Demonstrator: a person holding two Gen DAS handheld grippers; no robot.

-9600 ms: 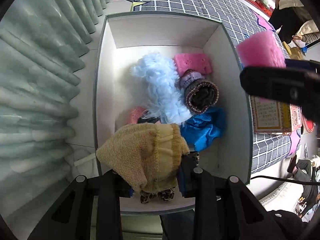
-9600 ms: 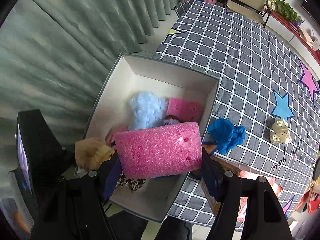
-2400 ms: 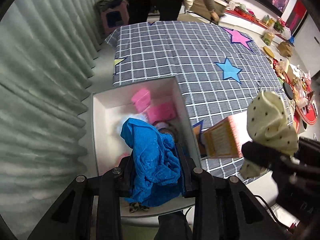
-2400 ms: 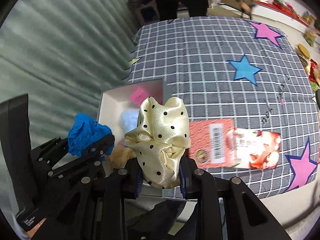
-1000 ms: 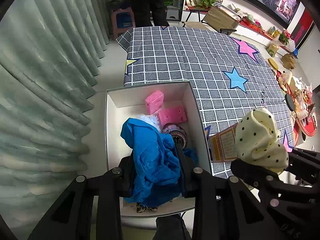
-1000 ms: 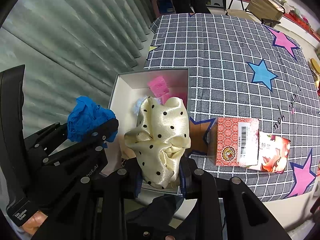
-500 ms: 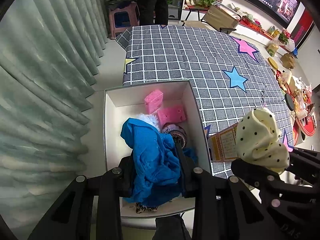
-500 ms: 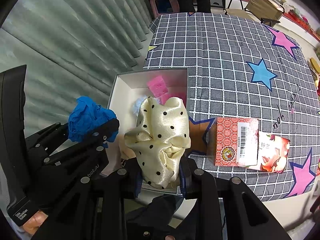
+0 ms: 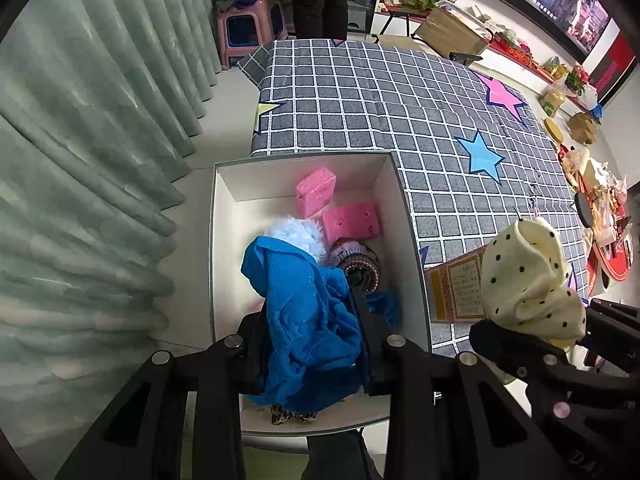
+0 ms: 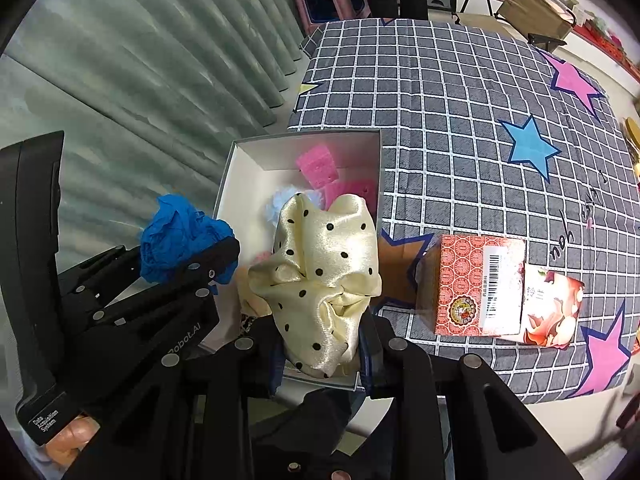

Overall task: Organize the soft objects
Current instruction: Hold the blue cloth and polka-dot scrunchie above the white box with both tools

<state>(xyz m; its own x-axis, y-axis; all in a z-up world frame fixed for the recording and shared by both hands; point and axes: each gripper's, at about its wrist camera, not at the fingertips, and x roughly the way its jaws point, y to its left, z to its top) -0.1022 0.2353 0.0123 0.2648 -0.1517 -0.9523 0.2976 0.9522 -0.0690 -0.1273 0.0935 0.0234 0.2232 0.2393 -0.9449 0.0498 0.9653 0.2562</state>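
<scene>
The left gripper point(image 9: 312, 340) clamps a blue cloth point(image 9: 308, 320) above the white box point(image 9: 412, 256); the right gripper point(image 10: 320, 336) clamps a cream polka-dot satin cloth point(image 10: 324, 272) above the box's near edge.

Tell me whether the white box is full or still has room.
Still has room: the white box shows bare floor beside the pink sponges and fluffy blue piece.

1. blue cloth point(image 9: 308, 320): matt, crinkled fabric.
2. dotted cloth point(image 10: 326, 272): glossy, satin-like, smooth.
3. sponges point(image 9: 316, 192): pink foam, porous, rough.
4. fluff point(image 9: 296, 236): pale blue, furry.
5. box point(image 9: 222, 264): white inside, matt card.
6. surface point(image 9: 360, 108): checked woven cloth, matt.
7. tongs point(image 9: 312, 344): black matt plastic, metal screws.
8. carton point(image 10: 480, 284): printed red, slightly glossy.
</scene>
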